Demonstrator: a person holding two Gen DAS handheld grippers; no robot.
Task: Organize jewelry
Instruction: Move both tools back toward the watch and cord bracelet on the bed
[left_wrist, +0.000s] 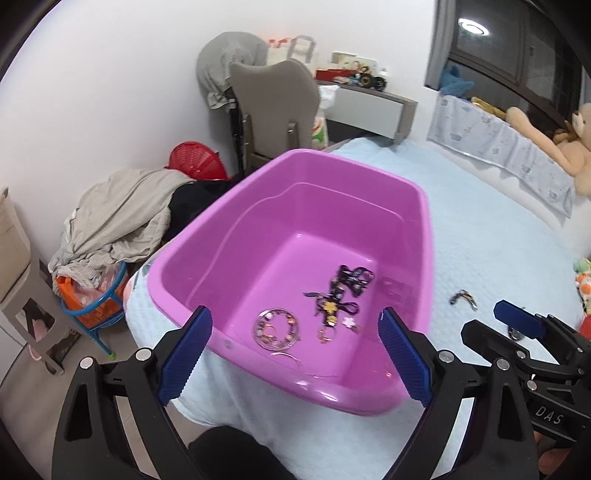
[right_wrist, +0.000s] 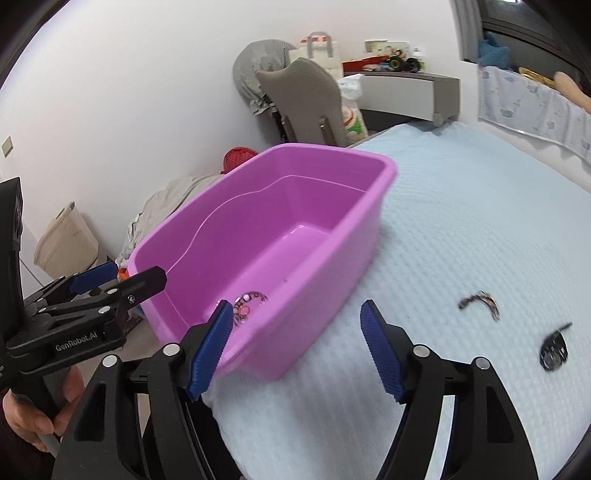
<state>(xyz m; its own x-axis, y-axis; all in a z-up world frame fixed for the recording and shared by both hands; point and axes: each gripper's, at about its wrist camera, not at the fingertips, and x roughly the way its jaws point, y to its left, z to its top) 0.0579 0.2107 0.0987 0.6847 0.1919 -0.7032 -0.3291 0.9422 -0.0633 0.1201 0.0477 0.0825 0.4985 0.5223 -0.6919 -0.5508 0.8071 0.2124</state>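
Pink tub sits ahead-left of the right gripper, jaws spread and empty; bracelet lies ahead-right on the bedspread. Approach low, straddle it, then pinch gently. Left gripper also spread.

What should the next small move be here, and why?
Probably swing the right gripper, open and empty, toward the dark bracelet lying on the blue bedspread. Some jewelry already sits in the pink tub, while this piece and a dark round item remain outside.

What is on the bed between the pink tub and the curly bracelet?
Nothing: only bare blue bedspread lies between the pink tub and the bracelet, seen in the right wrist view.
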